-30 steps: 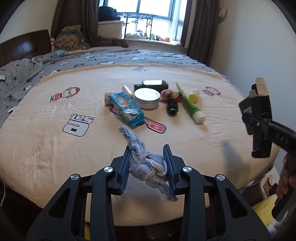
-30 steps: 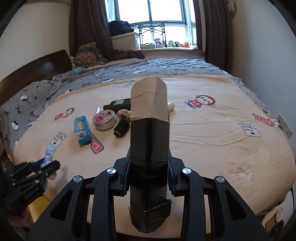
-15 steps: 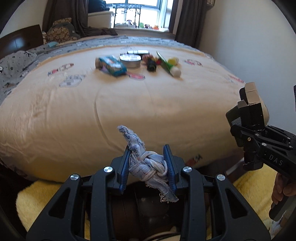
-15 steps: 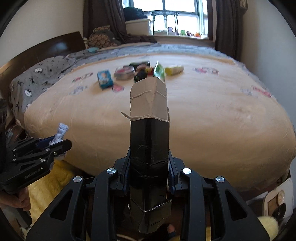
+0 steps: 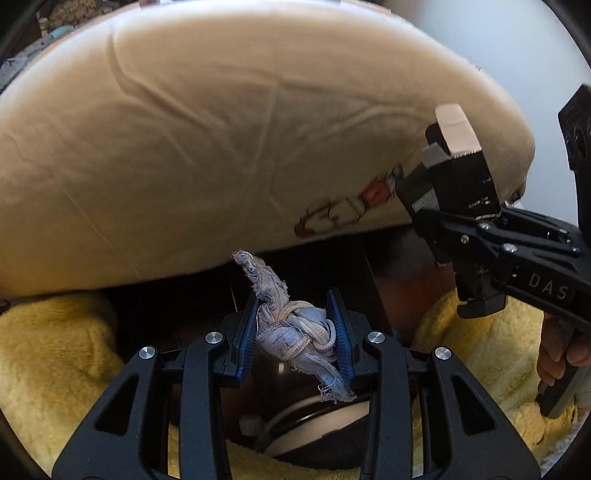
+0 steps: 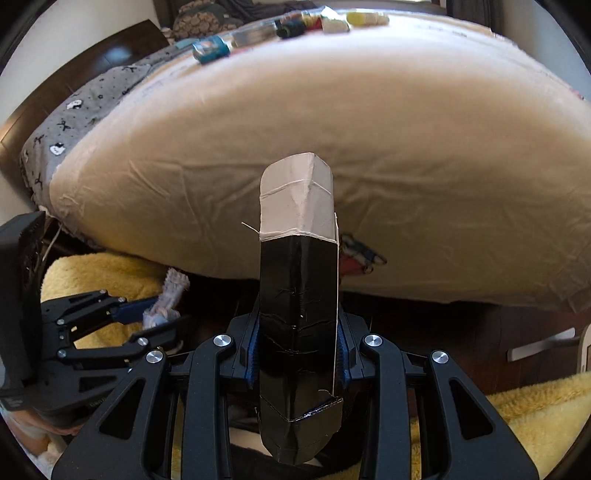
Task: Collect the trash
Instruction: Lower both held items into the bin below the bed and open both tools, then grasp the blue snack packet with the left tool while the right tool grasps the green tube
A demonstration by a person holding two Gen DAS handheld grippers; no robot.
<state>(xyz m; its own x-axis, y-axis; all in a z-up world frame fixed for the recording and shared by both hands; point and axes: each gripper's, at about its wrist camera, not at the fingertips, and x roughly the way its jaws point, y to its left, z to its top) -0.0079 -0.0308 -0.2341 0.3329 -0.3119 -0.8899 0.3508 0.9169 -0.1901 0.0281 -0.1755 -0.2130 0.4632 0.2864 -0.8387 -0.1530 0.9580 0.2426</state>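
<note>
My left gripper (image 5: 295,334) is shut on a knotted pale blue rag (image 5: 291,334), held low beside the bed over a dark round bin opening (image 5: 317,424). My right gripper (image 6: 298,354) is shut on a black and brown flattened carton (image 6: 298,295), upright between the pads. The right gripper with the carton (image 5: 456,177) shows at the right of the left wrist view. The left gripper with the rag (image 6: 166,302) shows at the lower left of the right wrist view.
The bed's beige sheet (image 6: 332,122) bulges above both grippers. Several items lie far up on the bed, among them a blue packet (image 6: 210,50) and a dark bottle (image 6: 290,27). A yellow fluffy rug (image 5: 48,354) covers the floor around the bin.
Both grippers have dropped from above the bed to below its edge, near the floor. Each keeps its hold. The bin rim has come into the left wrist view.
</note>
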